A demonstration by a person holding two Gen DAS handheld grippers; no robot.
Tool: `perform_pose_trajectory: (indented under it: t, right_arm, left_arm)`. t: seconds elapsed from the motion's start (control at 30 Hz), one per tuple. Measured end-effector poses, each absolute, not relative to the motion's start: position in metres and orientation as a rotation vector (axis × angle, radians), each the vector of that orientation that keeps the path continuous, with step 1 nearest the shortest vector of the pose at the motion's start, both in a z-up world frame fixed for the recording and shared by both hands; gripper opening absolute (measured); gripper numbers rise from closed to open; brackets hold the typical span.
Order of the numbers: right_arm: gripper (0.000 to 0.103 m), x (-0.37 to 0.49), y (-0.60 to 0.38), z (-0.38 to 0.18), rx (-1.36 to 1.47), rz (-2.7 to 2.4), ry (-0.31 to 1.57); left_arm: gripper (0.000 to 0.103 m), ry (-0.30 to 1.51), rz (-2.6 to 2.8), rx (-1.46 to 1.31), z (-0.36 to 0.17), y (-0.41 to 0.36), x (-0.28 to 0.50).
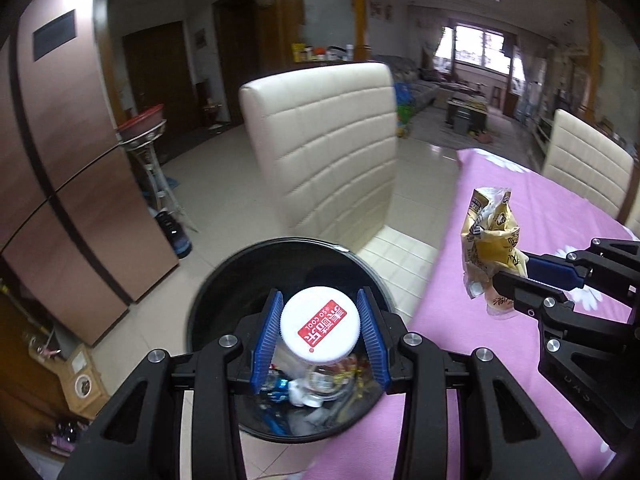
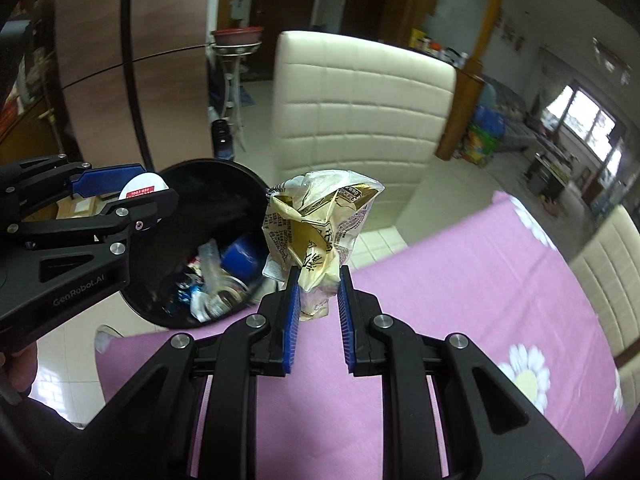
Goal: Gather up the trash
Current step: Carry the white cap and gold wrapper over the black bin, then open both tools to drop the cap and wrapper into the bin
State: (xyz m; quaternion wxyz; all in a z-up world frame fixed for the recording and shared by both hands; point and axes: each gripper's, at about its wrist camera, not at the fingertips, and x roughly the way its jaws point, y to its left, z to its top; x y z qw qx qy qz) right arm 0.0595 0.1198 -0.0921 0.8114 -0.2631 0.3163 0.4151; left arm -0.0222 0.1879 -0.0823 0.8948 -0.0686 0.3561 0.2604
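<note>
**Both tools loaded at the bin**

Your left tool is clamped on the white cap of a clear bottle, held directly above the open black bin, which stands on the floor beside the pink-covered surface. Your right tool is clamped on the lower end of a crumpled yellow wrapper, which hangs over the surface edge, just beside the bin rim. The bottle is rigid and looks light, apparently empty; the ridged cap gives a firm hold, but smooth plastic may slip if the grip loosens. The wrapper is thin, soft and very light; hold it by a bunched fold, since it deforms freely and may cling to the pads when released.
</note>
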Motion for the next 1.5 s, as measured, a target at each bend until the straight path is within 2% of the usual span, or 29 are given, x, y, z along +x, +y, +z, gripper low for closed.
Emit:
perform_pose_trajectory:
  t: [0.4,0.43,0.47,0.53,0.57,0.87,1.37,1.4,1.47,1.5]
  right_arm:
    - [0.019,0.044,0.157,-0.092,-0.607,0.98,0.638]
    - [0.019,0.044,0.159,-0.092,-0.608,0.984,0.64]
    - [0.019,0.044,0.159,-0.091,-0.61,0.986,0.639]
    - [0.019,0.042,0.163,-0.092,-0.617,0.993,0.634]
    - [0.019,0.043,0.163,-0.093,-0.618,0.995,0.634]
    - [0.019,0.043,0.17,-0.097,-0.627,1.006,0.641]
    - [0.022,0.036,0.184,-0.094,-0.644,1.066,0.612]
    - [0.025,0.036,0.184,-0.093,-0.642,1.068,0.609]
    - [0.04,0.037,0.184,-0.092,-0.633,1.069,0.609]
    - [0.074,0.038,0.182,-0.091,-0.62,1.069,0.611]
  left_arm:
    - [0.039,0.716,0.623,-0.172,-0.078,0.215,-0.037]
    - [0.043,0.718,0.627,-0.176,-0.078,0.216,-0.038]
    - [0.055,0.722,0.641,-0.18,-0.08,0.218,-0.039]
    - [0.068,0.711,0.652,-0.194,-0.081,0.218,-0.039]
    - [0.069,0.7,0.655,-0.202,-0.081,0.219,-0.04]
    - [0.078,0.701,0.682,-0.235,-0.083,0.233,-0.047]
    - [0.078,0.707,0.758,-0.275,-0.084,0.254,-0.067]
    - [0.078,0.707,0.761,-0.278,-0.084,0.255,-0.068]
    - [0.078,0.71,0.766,-0.282,-0.085,0.255,-0.069]
    - [0.078,0.712,0.766,-0.285,-0.085,0.257,-0.07]
